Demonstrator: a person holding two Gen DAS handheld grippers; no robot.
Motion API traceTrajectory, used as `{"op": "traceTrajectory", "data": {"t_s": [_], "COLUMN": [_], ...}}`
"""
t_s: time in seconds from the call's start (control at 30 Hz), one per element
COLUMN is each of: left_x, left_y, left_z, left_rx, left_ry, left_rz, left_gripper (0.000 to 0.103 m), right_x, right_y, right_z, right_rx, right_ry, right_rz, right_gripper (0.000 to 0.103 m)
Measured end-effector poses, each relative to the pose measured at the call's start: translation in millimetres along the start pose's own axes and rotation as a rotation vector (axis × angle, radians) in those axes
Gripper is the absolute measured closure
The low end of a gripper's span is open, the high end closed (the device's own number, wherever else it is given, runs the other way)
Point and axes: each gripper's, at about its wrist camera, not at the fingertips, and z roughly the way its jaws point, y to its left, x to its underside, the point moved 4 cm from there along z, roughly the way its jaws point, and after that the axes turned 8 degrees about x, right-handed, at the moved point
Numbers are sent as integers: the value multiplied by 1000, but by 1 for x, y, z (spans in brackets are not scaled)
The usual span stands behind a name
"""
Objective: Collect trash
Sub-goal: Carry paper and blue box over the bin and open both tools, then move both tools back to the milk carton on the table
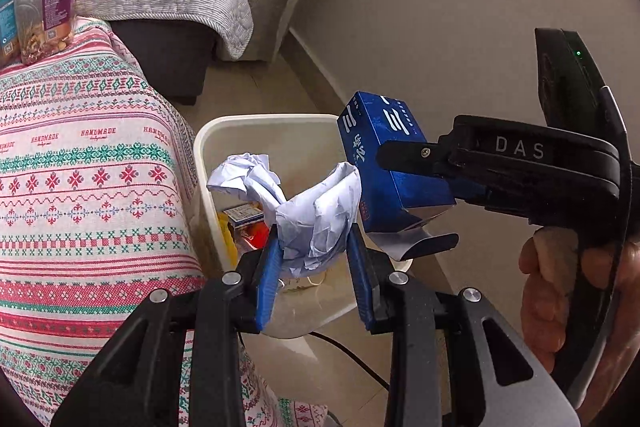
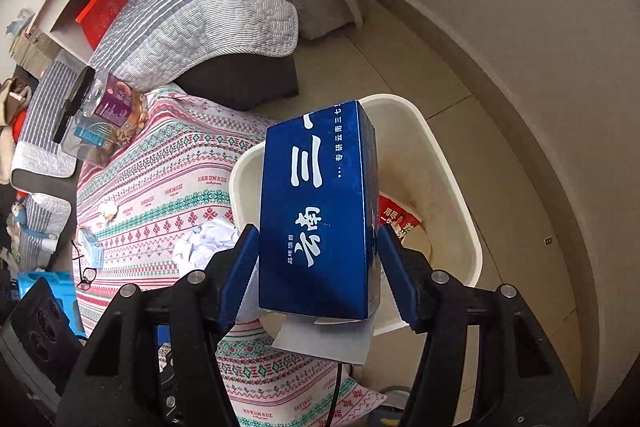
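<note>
Trash is nearly binned: I am holding crumpled paper (image 1: 308, 211) in the left tool (image 1: 314, 259) and a blue carton (image 2: 320, 211) in the right tool (image 2: 316, 263), both over the bin (image 1: 204, 163). Scraps (image 2: 108, 209) are waiting on the surface (image 1: 80, 187).

Each wrist camera looked steeply down along its own fingers, close above the bin (image 1: 280, 131) beside the patterned cloth (image 1: 92, 163), and both views shared bin, cloth and blue box (image 2: 320, 211) (the left also caught the right gripper (image 1: 416, 199)).
</note>
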Motion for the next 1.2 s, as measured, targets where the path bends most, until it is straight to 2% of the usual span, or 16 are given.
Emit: {"op": "traceTrajectory", "data": {"t_s": [0.17, 0.47, 0.53, 0.57, 0.6, 0.63, 0.7, 0.97, 1.2], "left_x": [-4, -2, -3, -4, -4, -5, -6, -6, -14], "left_y": [4, 14, 13, 14, 14, 15, 15, 20, 41], "left_z": [29, 53, 59, 60, 60, 60, 61, 40, -1], "left_rx": [14, 28, 46, 42, 38, 40, 42, 12, -117], "left_ry": [31, 55, 66, 66, 64, 59, 62, 48, -5], "left_rz": [-22, -32, -38, -46, -53, -52, -49, -81, -120], "left_gripper": [70, 68, 65, 59, 49, 48, 46, 44, 38], "right_x": [0, 0, 1, 0, 0, 0, -1, -4, -5], "right_y": [-11, -10, -12, -14, -16, -17, -17, -6, 26], "right_z": [6, 10, 11, 12, 13, 14, 13, 4, -7], "right_rx": [14, 24, 34, 43, 54, 60, 66, 46, -2], "right_ry": [13, 24, 31, 34, 37, 38, 30, 1, -37], "right_rz": [-1, -3, 3, 10, 16, 21, 24, 8, -37], "right_gripper": [44, 43, 40, 40, 36, 30, 29, 28, 28]}}
